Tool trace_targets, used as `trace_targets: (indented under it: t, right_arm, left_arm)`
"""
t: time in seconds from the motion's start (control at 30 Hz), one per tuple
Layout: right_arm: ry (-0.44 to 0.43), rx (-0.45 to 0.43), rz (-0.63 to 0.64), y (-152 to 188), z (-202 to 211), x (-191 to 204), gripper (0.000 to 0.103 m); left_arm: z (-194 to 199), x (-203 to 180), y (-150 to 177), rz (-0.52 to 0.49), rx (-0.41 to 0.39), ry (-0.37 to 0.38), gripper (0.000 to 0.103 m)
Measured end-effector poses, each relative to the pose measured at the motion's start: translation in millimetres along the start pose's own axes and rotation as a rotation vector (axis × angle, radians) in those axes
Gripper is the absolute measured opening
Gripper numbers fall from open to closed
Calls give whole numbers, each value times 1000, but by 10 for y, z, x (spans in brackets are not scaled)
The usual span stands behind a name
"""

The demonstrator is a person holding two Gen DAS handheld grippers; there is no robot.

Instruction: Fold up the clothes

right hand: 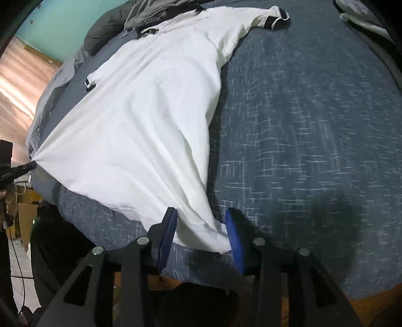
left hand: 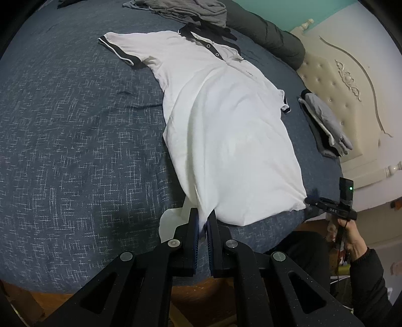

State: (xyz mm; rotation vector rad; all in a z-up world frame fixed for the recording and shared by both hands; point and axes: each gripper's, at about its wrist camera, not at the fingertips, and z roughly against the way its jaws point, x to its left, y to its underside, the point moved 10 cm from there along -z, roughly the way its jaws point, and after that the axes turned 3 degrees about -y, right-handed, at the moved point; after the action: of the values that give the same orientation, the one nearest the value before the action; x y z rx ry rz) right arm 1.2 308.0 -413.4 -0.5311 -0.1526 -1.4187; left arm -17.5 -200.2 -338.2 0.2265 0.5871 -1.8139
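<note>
A white polo shirt [left hand: 226,125] with a black collar and black sleeve trim lies face up on the blue bed cover [left hand: 75,125], its collar at the far end. My left gripper [left hand: 203,213] is shut on the shirt's near hem corner, and the cloth is bunched between its blue pads. In the right wrist view the same shirt [right hand: 150,113] stretches away from my right gripper [right hand: 201,213], whose jaws stand apart. The other hem corner lies loose between them, resting against the right pad [right hand: 235,241]. The left gripper [right hand: 30,166] shows at the left edge, pulling its corner taut.
A folded stack of grey clothes [left hand: 324,123] sits near the cream headboard [left hand: 346,83]. A crumpled grey garment [left hand: 181,10] and a dark green bundle [left hand: 271,35] lie beyond the collar. A person's hand [left hand: 351,239] holds the right gripper [left hand: 311,200] at the bed's edge.
</note>
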Motion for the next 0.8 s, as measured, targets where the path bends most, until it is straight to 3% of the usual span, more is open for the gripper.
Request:
trace_targets:
  t: [0.07, 0.17, 0.47, 0.6, 0.8]
  right_arm:
    - [-9, 3, 5, -5, -29, 23, 10]
    - [-21, -30, 14, -59, 100, 36, 3]
    - [-25, -160, 33, -380, 879, -46, 3]
    - [-25, -196, 26, -337, 1140, -107, 3]
    - [56, -116, 0, -170, 683, -285, 2]
  left_arm:
    - [4, 2, 4, -2, 0, -3, 6]
    - [15, 8, -5, -5, -2, -7, 6]
    - [168, -87, -20, -23, -8, 24, 6]
    - [200, -181, 53, -16, 18, 67, 6]
    - [-229, -116, 144, -3, 103, 21, 6]
